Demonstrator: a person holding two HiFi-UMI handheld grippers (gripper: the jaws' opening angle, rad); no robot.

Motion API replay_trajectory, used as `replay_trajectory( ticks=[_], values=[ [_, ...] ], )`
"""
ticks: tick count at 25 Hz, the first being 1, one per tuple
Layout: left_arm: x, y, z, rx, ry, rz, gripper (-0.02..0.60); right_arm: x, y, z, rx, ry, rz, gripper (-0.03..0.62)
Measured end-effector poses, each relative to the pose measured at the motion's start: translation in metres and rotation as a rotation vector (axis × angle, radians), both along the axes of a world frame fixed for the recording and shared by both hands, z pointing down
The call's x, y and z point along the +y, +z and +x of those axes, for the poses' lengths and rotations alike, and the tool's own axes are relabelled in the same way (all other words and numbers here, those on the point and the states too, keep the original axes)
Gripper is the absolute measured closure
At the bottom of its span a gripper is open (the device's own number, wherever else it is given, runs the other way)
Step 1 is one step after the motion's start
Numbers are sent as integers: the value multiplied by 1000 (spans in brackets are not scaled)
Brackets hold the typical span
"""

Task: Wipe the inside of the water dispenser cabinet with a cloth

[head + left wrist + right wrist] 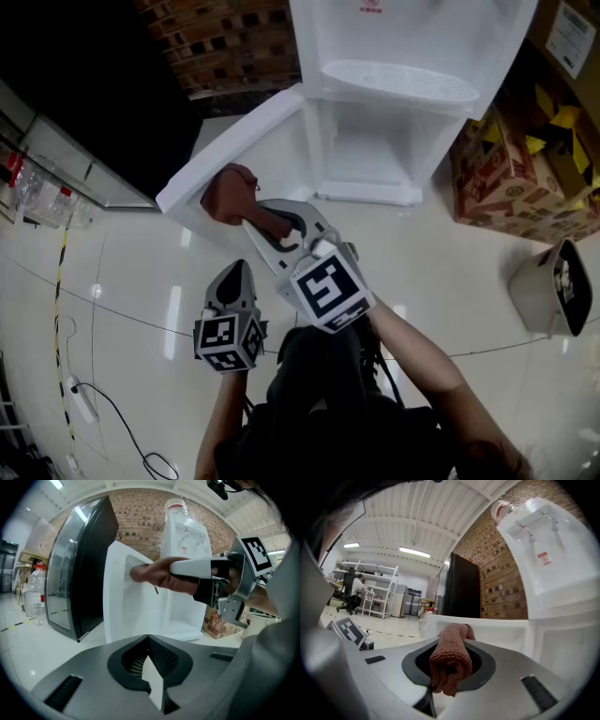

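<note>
The white water dispenser (pixel 412 84) stands against a brick wall with its lower cabinet (pixel 375 150) open and its door (pixel 234 164) swung out to the left. My right gripper (pixel 272 230) is shut on a reddish-brown cloth (pixel 230 192), which hangs against the inner face of the open door. In the right gripper view the cloth (pixel 450 660) bulges out between the jaws, in front of the door (pixel 487 632). My left gripper (pixel 234 281) hangs lower and to the left, shut with nothing in it; its view shows the door (pixel 129 592) and the cloth (pixel 154 573) ahead.
Printed cardboard boxes (pixel 525 169) are stacked right of the dispenser, and a pale bin (pixel 553 286) lies on the floor in front of them. A black glass-door fridge (pixel 79 569) stands left of the dispenser, with water bottles (pixel 37 197) beside it. A cable (pixel 112 412) trails over the glossy floor.
</note>
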State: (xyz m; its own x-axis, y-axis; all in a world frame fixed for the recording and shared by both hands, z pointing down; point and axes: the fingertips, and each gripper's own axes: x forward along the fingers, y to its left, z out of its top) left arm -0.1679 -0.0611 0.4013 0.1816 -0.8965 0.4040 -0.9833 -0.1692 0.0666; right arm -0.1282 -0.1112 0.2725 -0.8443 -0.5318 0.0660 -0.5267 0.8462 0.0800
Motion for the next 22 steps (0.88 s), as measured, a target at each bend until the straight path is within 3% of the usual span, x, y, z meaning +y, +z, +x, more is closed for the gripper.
replay_trajectory(
  ticks=[5,10,22],
  values=[
    [-2,5,-6,2,-7,0,601,2,9,-40,76,-73,127,513],
    [0,14,-8,10,0,-17,601,-15,20,-36,123,-36,161,513],
    [2,13,-12,7,-3,-15,601,-113,28,86,85,332,85,513]
  ],
)
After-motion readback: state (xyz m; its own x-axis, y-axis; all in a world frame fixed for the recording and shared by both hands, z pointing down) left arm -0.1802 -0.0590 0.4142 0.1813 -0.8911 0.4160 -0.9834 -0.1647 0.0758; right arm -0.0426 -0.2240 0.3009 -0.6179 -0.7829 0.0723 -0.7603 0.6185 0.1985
